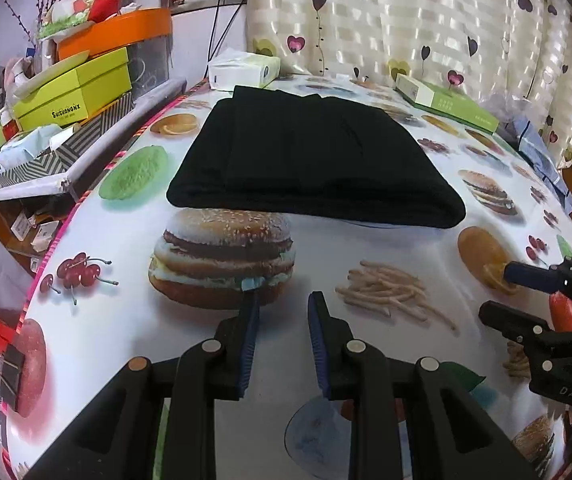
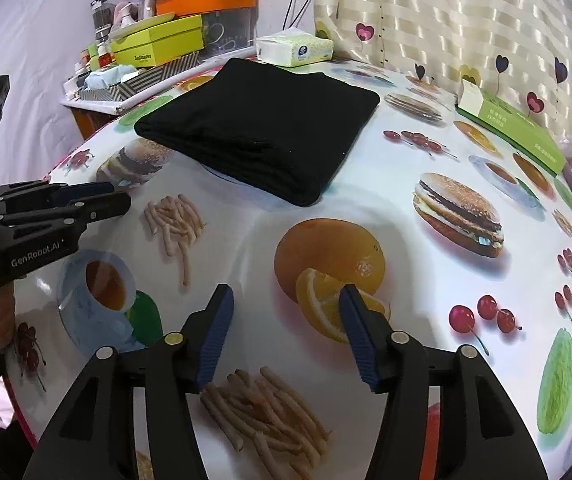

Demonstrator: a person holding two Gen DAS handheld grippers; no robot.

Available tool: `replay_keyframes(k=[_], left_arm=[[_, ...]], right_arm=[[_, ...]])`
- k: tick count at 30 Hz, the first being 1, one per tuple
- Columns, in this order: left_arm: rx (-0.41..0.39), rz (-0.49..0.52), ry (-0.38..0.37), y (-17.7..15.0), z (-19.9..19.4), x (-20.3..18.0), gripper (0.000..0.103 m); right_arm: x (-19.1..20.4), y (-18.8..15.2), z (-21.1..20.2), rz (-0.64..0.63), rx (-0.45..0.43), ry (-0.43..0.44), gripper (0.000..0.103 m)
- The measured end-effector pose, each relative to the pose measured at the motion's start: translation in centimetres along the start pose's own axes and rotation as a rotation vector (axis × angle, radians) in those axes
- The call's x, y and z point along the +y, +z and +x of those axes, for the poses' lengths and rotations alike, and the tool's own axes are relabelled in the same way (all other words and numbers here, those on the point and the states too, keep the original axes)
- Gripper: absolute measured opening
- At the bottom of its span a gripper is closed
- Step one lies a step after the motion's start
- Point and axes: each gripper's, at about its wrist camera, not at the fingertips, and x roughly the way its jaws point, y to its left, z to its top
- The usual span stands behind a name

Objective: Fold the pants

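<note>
The black pants [image 1: 310, 156] lie folded into a compact rectangle on the food-print tablecloth [image 1: 366, 248], toward the far side of the table; they also show in the right wrist view [image 2: 261, 128]. My left gripper [image 1: 283, 294] is open and empty, hovering above the cloth well short of the pants' near edge. It appears at the left of the right wrist view [image 2: 119, 196]. My right gripper [image 2: 286, 292] is open and empty over the printed orange, also short of the pants. It appears at the right of the left wrist view [image 1: 498, 292].
A tissue pack [image 1: 243, 69] and a green box [image 1: 446, 104] sit behind the pants by the heart-print curtain [image 1: 426, 16]. A cluttered shelf with yellow-green boxes [image 1: 73, 92] stands left of the table. Blue striped cloth [image 1: 542, 160] lies at the right edge.
</note>
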Motion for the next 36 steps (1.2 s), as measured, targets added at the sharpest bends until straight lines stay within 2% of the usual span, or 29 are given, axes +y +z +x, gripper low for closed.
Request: replay_keyframes(k=[5,10,14,17,30,32,36], left_arm=[[0.002,0.030,0.023,0.09,0.16,-0.59,0.035],[0.003,0.023,0.022,0.13,0.19,-0.31,0.037],[0.005,0.014,0.042,0.16,0.22,-0.04,0.047],[0.008,0.007,0.022,0.16,0.26,0.17,0.052],[0.011,0.025,0.023,0.20,0.36,-0.19,0.055],[0.013,0.028,0.011,0.19,0.39,-0.22,0.061],[0.015,0.035,0.005,0.19,0.41,-0.36,0.063]], right_arm=[[0.05,0.01,0.11,-0.005,0.003,0.006,0.062],[0.16,0.01,0.15,-0.009,0.004,0.006,0.064],[0.19,-0.03,0.16,-0.011,0.004,0.005,0.065],[0.16,-0.02,0.20,-0.012,0.005,0.005,0.065],[0.22,-0.03,0.20,-0.011,0.005,0.004,0.068],[0.19,-0.04,0.24,-0.011,0.005,0.004,0.069],[0.20,-0.03,0.25,-0.010,0.006,0.004,0.070]])
